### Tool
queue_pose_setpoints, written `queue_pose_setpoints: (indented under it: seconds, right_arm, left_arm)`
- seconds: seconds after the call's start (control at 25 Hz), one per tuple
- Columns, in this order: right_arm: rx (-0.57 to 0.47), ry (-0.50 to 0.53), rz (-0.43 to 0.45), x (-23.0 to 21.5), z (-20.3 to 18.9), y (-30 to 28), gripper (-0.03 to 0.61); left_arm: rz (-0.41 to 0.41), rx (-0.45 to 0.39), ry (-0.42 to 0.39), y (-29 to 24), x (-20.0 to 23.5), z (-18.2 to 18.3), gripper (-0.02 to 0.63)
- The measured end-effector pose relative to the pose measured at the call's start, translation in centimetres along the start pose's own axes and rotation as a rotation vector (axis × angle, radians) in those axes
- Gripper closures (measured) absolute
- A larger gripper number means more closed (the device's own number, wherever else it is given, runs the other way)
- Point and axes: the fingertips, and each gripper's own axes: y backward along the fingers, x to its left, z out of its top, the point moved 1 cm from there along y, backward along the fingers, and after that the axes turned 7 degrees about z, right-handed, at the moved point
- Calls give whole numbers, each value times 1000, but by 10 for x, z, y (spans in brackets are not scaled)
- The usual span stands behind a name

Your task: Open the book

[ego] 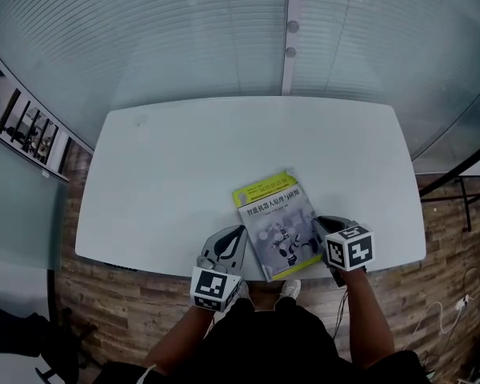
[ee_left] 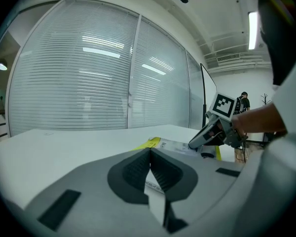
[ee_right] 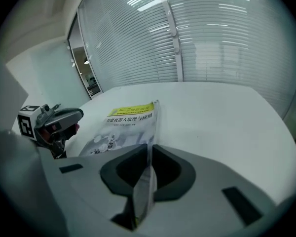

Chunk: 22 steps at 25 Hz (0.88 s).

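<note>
Askew on smooth white table, glossy rectangular book (yellow-edged cover).

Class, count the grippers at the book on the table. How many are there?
2. The left gripper is at the left edge of the book. The right gripper is at its right edge, shut on the cover. None seems hidden.

White table on wood floor, beside blinds-covered glass wall.
</note>
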Motion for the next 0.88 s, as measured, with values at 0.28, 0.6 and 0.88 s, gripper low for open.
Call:
queue_pose_setpoints:
  seconds: [0.28, 0.6, 0.88]
  right_arm:
    - [-29, 120, -65, 6, 4, 2, 540]
    - [-63, 133, -17, 6, 1, 1, 540]
    - [-84, 123, 5, 6, 0, 1, 540]
  left_arm:
    - [20, 35, -13, 5, -3, -5, 600]
    - [77, 45, -32, 6, -32, -3, 600]
    - [122, 65, -15, 11, -41, -10, 600]
